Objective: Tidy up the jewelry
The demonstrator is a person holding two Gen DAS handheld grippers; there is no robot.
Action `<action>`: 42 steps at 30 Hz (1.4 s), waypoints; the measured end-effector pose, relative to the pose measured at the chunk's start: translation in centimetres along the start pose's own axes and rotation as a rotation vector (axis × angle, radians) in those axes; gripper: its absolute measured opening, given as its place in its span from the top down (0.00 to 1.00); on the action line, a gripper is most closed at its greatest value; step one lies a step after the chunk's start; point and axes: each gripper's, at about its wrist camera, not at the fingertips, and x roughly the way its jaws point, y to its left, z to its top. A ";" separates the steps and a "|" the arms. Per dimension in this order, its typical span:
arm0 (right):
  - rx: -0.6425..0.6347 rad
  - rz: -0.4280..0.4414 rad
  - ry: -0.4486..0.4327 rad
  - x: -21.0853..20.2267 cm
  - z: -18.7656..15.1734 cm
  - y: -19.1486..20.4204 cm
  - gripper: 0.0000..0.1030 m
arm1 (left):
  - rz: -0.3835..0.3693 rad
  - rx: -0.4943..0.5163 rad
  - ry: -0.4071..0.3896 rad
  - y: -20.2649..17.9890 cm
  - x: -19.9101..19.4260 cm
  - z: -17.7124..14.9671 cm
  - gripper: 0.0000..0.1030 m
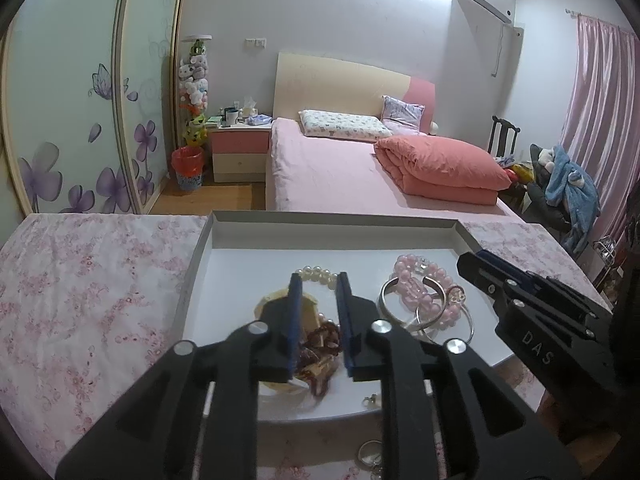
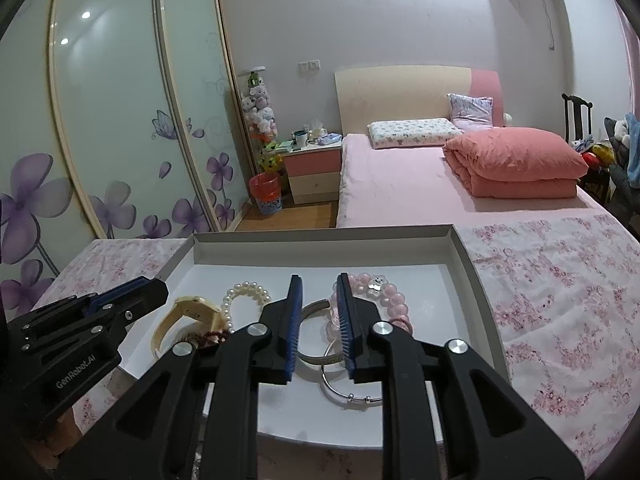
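A white shallow box (image 1: 336,226) (image 2: 320,240) on the floral cloth holds the jewelry. In it lie a white pearl bracelet (image 1: 318,274) (image 2: 246,294), a pink bead bracelet (image 1: 424,284) (image 2: 394,300), silver bangles (image 1: 390,300) (image 2: 344,394), a cream bangle (image 2: 180,320) and a dark red bead string (image 1: 318,344) (image 2: 212,336). My left gripper (image 1: 319,284) is open over the red beads and cream bangle. My right gripper (image 2: 318,286) is open over a silver bangle, beside the pink beads. Each gripper shows in the other's view: the right (image 1: 520,300), the left (image 2: 100,320).
A small metal piece (image 1: 370,400) lies at the box's near edge and a ring-like item (image 1: 370,452) on the cloth below it. Beyond the table are a pink bed (image 1: 340,168), a nightstand (image 1: 240,152) and wardrobe doors (image 2: 120,120).
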 end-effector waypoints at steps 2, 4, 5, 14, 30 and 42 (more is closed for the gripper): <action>0.006 -0.005 -0.010 -0.3 0.1 -0.2 0.68 | -0.001 -0.005 -0.002 0.1 -0.3 0.0 0.81; 0.006 -0.007 -0.018 -0.7 0.2 -0.3 0.68 | 0.000 -0.007 -0.004 0.1 -0.6 0.1 0.81; 0.008 -0.008 -0.022 -0.9 0.3 -0.4 0.68 | 0.002 -0.008 -0.006 0.2 -0.8 0.1 0.81; 0.011 -0.011 -0.058 -3.1 0.4 -0.7 0.68 | 0.005 -0.006 -0.028 0.1 -3.6 -0.1 0.81; -0.019 -0.001 -0.039 -7.7 -2.8 -1.4 0.68 | -0.122 0.107 0.163 -2.4 -4.6 -6.6 0.81; 0.005 0.008 -0.020 -8.0 -4.0 -2.1 0.68 | -0.086 0.162 0.281 -5.3 -0.8 -8.9 0.81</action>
